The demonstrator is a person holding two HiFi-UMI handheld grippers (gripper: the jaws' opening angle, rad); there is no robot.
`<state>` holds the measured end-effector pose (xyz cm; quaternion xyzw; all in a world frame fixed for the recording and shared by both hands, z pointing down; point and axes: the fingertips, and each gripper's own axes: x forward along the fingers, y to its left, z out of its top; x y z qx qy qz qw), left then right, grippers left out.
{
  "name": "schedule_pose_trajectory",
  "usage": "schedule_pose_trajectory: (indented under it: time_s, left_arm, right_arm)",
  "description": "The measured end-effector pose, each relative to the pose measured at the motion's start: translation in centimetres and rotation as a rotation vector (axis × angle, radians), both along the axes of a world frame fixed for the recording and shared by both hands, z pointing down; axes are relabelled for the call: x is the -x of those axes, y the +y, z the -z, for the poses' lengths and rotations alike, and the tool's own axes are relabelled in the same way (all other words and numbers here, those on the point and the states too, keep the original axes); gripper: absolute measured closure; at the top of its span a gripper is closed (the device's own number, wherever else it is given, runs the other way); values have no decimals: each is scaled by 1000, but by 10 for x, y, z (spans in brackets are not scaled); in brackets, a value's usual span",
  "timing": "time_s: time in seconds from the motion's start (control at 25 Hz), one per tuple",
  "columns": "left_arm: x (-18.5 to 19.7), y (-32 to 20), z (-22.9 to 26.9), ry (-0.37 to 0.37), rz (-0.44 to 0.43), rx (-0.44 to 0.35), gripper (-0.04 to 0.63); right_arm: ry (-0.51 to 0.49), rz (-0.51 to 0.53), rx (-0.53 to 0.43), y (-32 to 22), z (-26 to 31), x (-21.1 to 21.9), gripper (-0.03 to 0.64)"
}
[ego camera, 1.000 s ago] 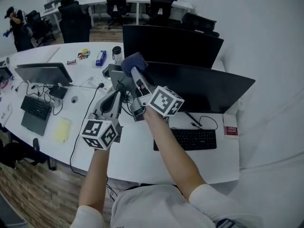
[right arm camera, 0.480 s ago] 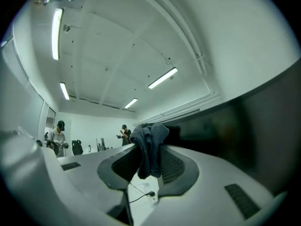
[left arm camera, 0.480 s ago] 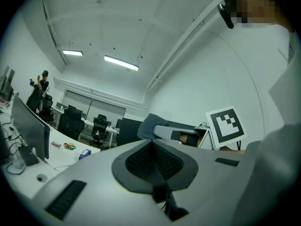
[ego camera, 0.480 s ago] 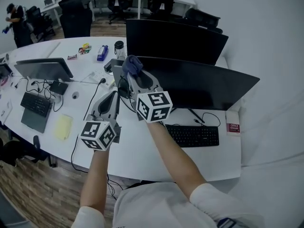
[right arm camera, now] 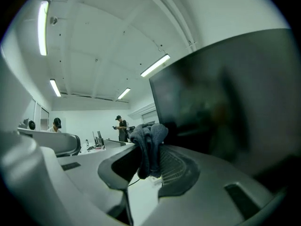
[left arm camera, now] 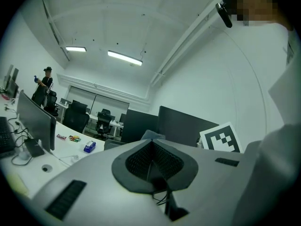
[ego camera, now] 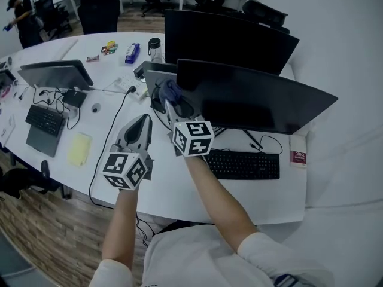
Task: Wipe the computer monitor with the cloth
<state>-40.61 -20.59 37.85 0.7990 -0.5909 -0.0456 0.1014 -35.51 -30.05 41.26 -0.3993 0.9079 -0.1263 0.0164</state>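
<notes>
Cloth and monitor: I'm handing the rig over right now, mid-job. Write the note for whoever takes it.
Right gripper: shut on the dark blue cloth, which bunches out past the jaw tips.
Left gripper: shut, empty, held over the white desk left of the right one.
Cloth sits at the lower left edge of the near computer monitor; whether it actually touches the screen cannot be told.
Done: cloth gripped and brought to the screen. How much has been wiped does not show.
Left: press the cloth on and sweep rightward across the whole screen, likely in rows.
</notes>
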Motion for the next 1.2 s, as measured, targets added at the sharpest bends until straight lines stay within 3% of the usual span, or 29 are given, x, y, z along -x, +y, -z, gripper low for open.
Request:
schedule_pose_trajectory:
  time_s: [0.56, 0.96, 1.2]
  left_arm:
    - [-4, 11, -57, -11, -12, 95, 589]
    - [-11, 11, -103, -13, -40, 152, 589]
    - [-12, 8, -123, -30, -55, 176, 589]
  right_arm:
    - [71, -34, 200, 10, -130, -7, 499]
    - [115, -74, 254, 13, -183, -7, 499]
    - [90, -91, 312, 16, -203, -7, 499]
